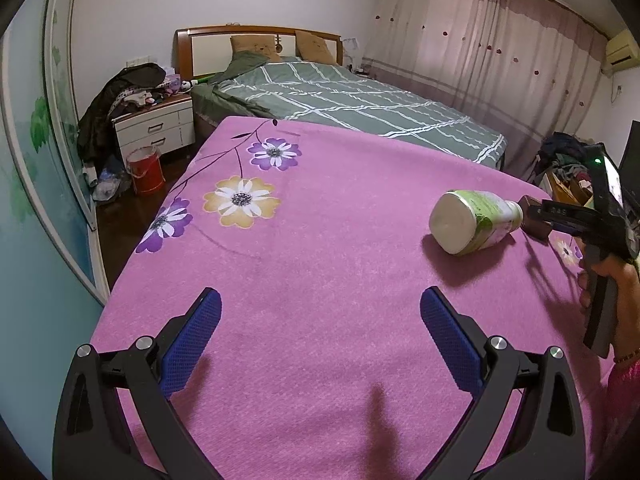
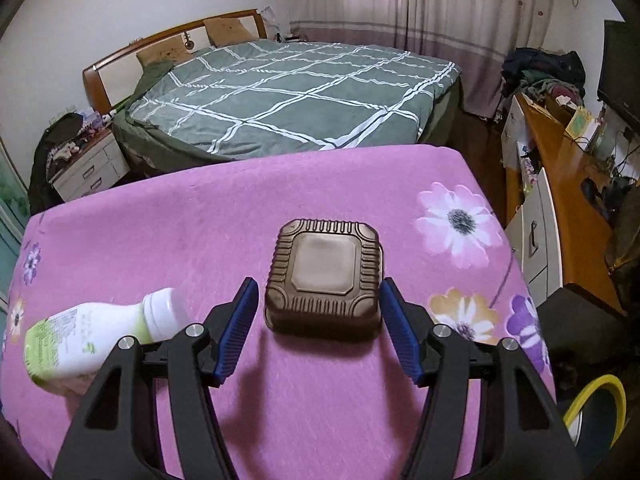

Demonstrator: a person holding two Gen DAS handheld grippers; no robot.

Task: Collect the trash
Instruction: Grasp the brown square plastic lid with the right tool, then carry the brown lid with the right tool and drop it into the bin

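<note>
Right gripper (image 2: 316, 312) stands with its jaws apart, straddling the brown box (image 2: 324, 276); the blue pads (image 2: 240, 320) sit just beside the box's near corners, and a sliver of gap shows on each side, so no grasp is judged made yet. The box rests upside down, ribbed base upward, on the pink cloth (image 2: 280, 420) near the table's right edge. Recommended: settle the pads further along the flat side walls, below the rounded shoulder, and close squarely; the ribbed, tapered sides may let the box slip upward or skew if pinched at the corners. Left gripper (image 1: 320, 320) hangs released over bare cloth at the near edge, holding nothing. Beyond it, the white bottle (image 1: 476, 220) lies on its side toward the right edge, its cap end just beside the box (image 1: 534, 218); it is likely to roll if nudged, so the right tool should avoid brushing it. A yellow-rimmed bin (image 2: 596, 404) shows below the table's near right corner, a probable destination.
</note>
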